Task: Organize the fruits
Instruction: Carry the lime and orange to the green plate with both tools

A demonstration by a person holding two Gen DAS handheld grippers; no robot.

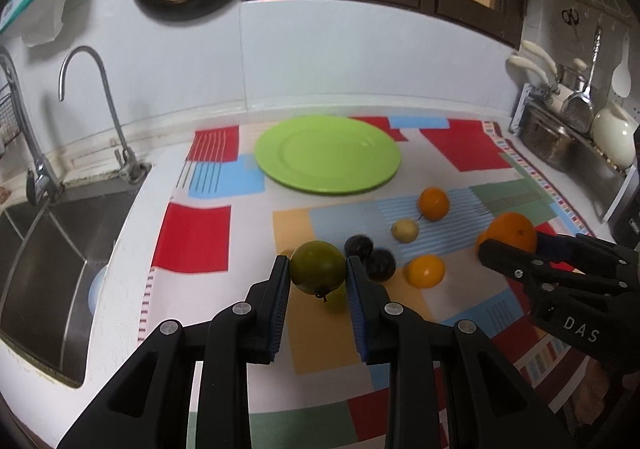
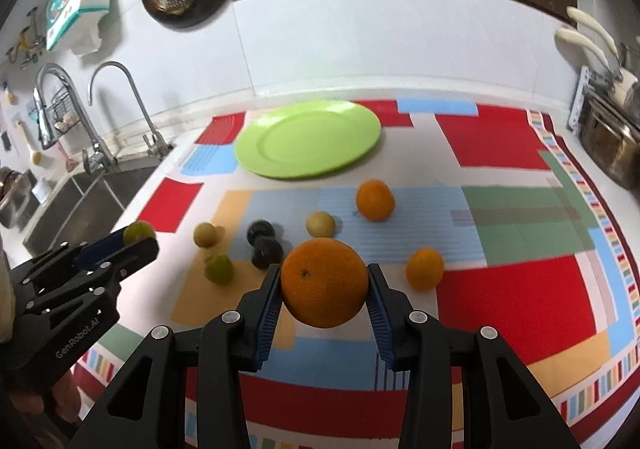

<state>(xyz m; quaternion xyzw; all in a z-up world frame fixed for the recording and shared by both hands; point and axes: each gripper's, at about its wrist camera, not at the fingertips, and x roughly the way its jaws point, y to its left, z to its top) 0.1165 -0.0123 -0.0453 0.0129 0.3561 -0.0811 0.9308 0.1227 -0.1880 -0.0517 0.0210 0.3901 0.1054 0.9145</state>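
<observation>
Both loaded, mid-carry: my left tool (image 1: 318,275) clamps a green fruit (image 1: 317,267), right tool (image 2: 323,295) grips a big orange (image 2: 324,283), above the counter (image 2: 500,165). Next, I judge: onto the bare green plate (image 2: 308,139).

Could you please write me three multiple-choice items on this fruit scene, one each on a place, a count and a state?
1. Where does the green plate stand?
A. In the sink
B. On the patterned cloth, behind the loose fruit
C. On the windowsill

2. How many dark plums lie on the cloth?
A. Two
B. Four
C. None

3. What is the right gripper doing?
A. Hanging open over the plate
B. Shut on nothing
C. Shut on the large orange

Answers:
1 B: the plate sits at the far side of the patterned cloth, with the fruit nearer the cameras.
2 A: two dark fruits lie side by side.
3 C: both pads press the orange's sides; the left gripper likewise grips a green fruit.
</observation>
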